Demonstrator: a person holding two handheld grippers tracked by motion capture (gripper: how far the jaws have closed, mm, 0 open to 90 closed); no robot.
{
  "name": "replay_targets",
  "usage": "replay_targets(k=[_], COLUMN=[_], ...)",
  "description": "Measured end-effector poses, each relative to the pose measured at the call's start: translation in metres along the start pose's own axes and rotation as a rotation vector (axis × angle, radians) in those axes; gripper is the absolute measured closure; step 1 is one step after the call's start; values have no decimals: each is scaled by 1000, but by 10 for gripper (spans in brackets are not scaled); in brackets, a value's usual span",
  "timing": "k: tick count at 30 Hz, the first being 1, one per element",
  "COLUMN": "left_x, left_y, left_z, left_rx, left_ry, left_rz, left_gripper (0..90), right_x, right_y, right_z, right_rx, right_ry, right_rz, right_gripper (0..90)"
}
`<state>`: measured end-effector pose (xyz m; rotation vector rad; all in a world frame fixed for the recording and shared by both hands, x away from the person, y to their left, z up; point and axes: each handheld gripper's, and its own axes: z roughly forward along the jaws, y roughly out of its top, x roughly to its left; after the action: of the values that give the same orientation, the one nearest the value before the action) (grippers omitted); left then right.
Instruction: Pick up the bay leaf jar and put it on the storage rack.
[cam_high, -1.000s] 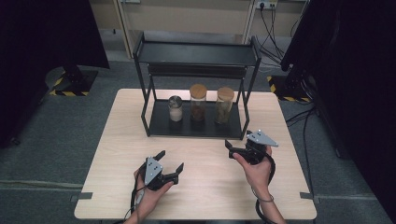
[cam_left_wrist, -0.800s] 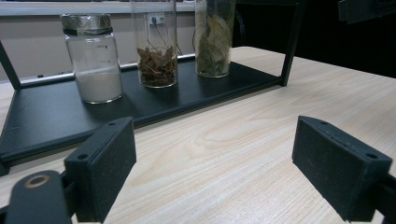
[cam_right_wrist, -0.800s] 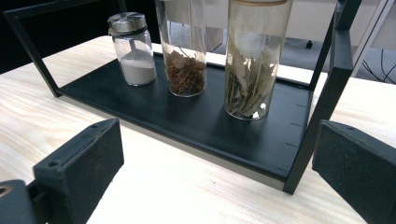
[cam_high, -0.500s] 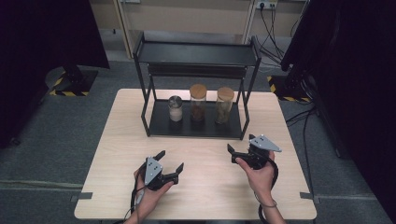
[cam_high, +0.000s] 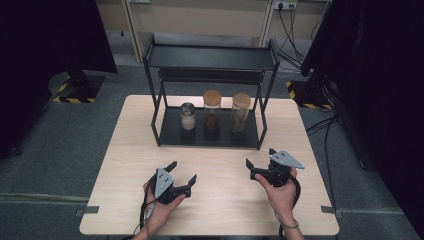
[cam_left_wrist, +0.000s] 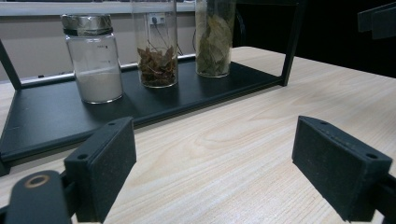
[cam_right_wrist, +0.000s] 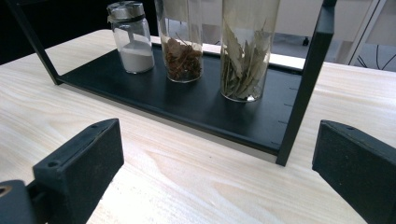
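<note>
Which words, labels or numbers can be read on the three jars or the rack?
None can be read. The short jar of white powder bears a small dark mark, too blurred to read. The two tall jars and the black rack show no text.

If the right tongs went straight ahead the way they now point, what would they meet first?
Probably the front edge of the black rack's bottom shelf, low down, with the jar of pale leaves standing just behind it. The right tongs are open with bare table ahead; depth is uncertain.
</note>
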<state>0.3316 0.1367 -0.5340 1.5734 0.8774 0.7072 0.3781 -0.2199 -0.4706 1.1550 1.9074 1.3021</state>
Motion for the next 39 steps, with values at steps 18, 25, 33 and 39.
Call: replay_targets(k=[18,25,33,39], left_x=[0,0,0,1], left_y=[0,0,0,0], left_z=[0,0,0,0], left_rx=[-1,0,0,0], left_ry=[2,1,2,2], left_rz=[-1,-3,-5,-7], left_gripper=[133,133,133,133], right_x=[-8,-10,-12,-14], right_y=[-20,-26,-32,-38], right_z=[-10,-13,-17,-18], right_rx=[22,26,29,34], right_ry=[-24,-31,-38,-43], right_rz=[18,17,26,30], right_gripper=[23,23,23,23])
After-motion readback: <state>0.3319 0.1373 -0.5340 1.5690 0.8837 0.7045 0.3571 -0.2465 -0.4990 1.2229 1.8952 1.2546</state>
